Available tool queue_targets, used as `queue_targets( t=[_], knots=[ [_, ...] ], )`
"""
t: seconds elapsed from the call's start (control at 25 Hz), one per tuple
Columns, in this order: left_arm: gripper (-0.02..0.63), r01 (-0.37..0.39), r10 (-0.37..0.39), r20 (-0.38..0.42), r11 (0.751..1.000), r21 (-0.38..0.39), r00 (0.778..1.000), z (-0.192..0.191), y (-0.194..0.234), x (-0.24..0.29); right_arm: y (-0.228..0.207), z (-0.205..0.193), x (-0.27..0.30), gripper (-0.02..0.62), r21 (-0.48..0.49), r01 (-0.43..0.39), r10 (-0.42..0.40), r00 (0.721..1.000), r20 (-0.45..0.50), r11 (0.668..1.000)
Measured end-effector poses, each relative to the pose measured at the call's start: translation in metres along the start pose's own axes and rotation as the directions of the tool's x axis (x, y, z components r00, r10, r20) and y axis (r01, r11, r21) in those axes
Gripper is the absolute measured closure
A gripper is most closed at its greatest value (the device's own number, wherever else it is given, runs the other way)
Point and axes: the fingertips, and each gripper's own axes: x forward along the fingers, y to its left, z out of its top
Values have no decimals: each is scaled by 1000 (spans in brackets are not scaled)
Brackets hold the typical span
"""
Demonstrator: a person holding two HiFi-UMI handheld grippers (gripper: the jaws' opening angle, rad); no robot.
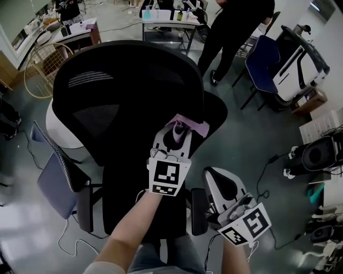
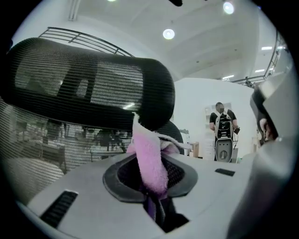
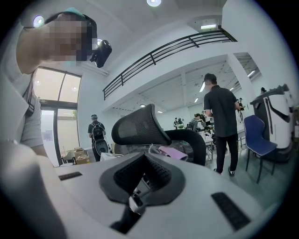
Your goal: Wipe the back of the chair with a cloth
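A wide, bright workroom around me, white-walled and grey-floored.

Under me the floor (image 1: 246, 128) is smooth grey, with dark cables (image 1: 263, 174) trailing over it at my right. A blue chair (image 1: 261, 61) stands near a person in black (image 1: 233, 27). Beyond them is a long table (image 1: 166, 22) with bottles on it. A round rattan frame (image 1: 40, 69) sits far left, and a grey padded chair (image 1: 53, 179) is close at my left. Higher up, a black balcony railing (image 3: 163, 51) crosses the white wall, a round ceiling lamp (image 3: 153, 2) glows, and tall windows (image 3: 58, 84) let in daylight beside a person with a backpack (image 3: 96, 135).
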Motion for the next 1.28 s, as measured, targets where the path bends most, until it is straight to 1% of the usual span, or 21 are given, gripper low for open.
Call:
queue_targets(
  t=[0.2, 0.32, 0.4, 0.56, 0.76, 0.88, 1.0, 1.12, 1.28],
  knots=[
    [531, 2, -4, -69, 1000, -26, 998, -39, -4, -4, 1, -10, 0, 588, 12, -2, 2, 1000, 1, 1000],
    [531, 0, -2, -94, 1000, -19, 996, -54, -6, -5, 1, -15, -1, 588, 19, -4, 4, 1000, -3, 1000],
    [531, -8, 7, -92, 1000, -5, 996, -55, -5, -6, 1, -17, -2, 588, 23, -6, 6, 1000, -4, 1000],
    [531, -46, 46, -72, 999, 6, 996, -44, 12, -10, 0, -16, -4, 588, 28, -10, 10, 1000, -1, 1000],
    [531, -111, 112, -64, 994, 20, 992, -40, 46, -24, 3, -17, -1, 588, 37, -21, 21, 1000, 8, 999],
    [529, -166, 167, -70, 986, 16, 983, -41, 74, -38, 9, -20, 2, 588, 39, -36, 36, 999, 6, 999],
    [529, -216, 218, -72, 976, 30, 973, -44, 102, -55, 18, -27, 8, 588, 40, -54, 54, 999, 2, 998],
    [529, -266, 269, -72, 963, 43, 961, -45, 129, -73, 28, -32, 16, 588, 39, -75, 75, 997, -7, 996],
    [529, -344, 346, -77, 938, 36, 935, -44, 164, -100, 43, -33, 25, 588, 35, -105, 106, 994, -16, 994]
  ],
)
